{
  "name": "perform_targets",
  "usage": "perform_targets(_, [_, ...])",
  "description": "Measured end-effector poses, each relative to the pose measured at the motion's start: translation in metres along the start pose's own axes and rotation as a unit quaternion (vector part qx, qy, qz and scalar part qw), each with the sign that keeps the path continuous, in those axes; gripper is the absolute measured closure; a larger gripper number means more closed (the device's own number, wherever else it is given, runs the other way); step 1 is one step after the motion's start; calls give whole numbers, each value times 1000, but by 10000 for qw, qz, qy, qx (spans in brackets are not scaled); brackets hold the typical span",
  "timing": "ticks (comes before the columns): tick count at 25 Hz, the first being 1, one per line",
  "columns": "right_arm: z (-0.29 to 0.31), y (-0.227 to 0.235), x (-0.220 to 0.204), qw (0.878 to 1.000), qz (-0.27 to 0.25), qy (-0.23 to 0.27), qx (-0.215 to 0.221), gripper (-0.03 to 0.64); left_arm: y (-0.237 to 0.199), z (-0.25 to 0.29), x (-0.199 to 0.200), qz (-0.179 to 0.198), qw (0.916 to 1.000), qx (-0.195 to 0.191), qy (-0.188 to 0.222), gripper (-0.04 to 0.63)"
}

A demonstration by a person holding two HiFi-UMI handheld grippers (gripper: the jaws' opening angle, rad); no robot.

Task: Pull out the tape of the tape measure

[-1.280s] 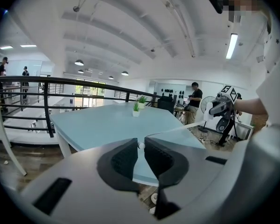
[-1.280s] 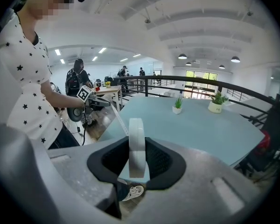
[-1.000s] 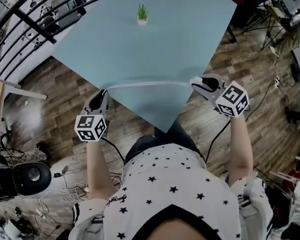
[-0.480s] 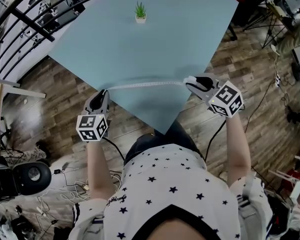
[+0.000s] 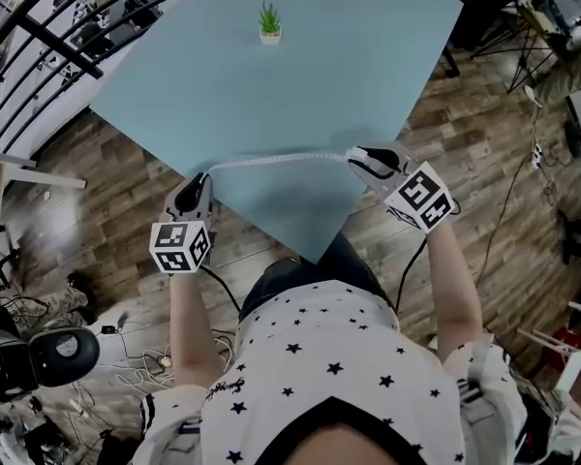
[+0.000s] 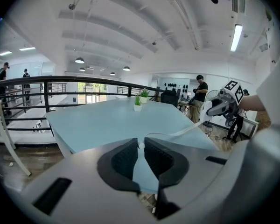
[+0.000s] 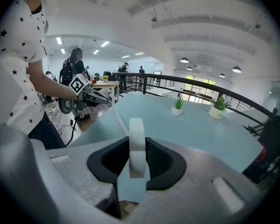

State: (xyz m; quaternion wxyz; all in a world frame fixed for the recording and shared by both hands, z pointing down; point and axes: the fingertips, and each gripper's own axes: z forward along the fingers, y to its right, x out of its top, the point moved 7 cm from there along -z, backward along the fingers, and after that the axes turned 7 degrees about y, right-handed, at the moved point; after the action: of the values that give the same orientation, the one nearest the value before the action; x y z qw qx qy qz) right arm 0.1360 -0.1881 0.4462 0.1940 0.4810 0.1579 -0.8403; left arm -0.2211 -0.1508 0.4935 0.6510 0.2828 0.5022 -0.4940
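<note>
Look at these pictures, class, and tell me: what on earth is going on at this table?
A person holds a claw in each hand over the near corner of a blue table. The right claw is shut on the tape measure's round white case. The left claw pinches the tape's end. The white tape runs stretched between them, drawn out of the case. Two small potted plants stand at the far side.

- Pale blue table (image 5: 271, 95): smooth, matt top.
- Brown plank floor (image 5: 107, 187): wood with visible grain and a faint sheen.
- Round white tape-measure case (image 7: 136, 148): smooth plastic. Its thin white tape (image 5: 281, 160) looks flexible and matt.
- Left tongs (image 6: 141, 143) and right tongs (image 7: 136, 139): matt grey plastic shells with black ribbed pads (image 6: 124, 161).
- White star-print shirt (image 5: 320, 356): soft cloth.
</note>
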Motion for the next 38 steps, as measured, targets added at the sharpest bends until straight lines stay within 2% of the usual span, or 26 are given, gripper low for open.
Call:
perform_targets(4, [19, -4, 5, 9998, -90, 79, -129, 515, 8, 12, -1, 58, 9999, -118, -76, 552])
perform_targets(13, [63, -4, 3, 9982, -465, -82, -357, 515, 40, 47, -8, 164, 9981, -499, -322, 552])
perform_targets(25, [103, -2, -3, 9986, 44, -54, -522, 515, 78, 92, -21, 416, 9901, -1024, -861, 552])
perform_targets(29, [110, 1, -5, 9983, 216, -52, -544, 515, 91, 103, -22, 689, 9853, -1166, -1042, 552])
perform_targets(34, [113, 4, -3, 9974, 391, 17, -599, 515, 103, 109, -21, 1231, 9775, -1181, -1239, 551])
perform_targets(38, [115, 4, -3, 9969, 478, 62, -624, 515, 104, 110, -22, 1210, 9784, -1184, -1183, 551])
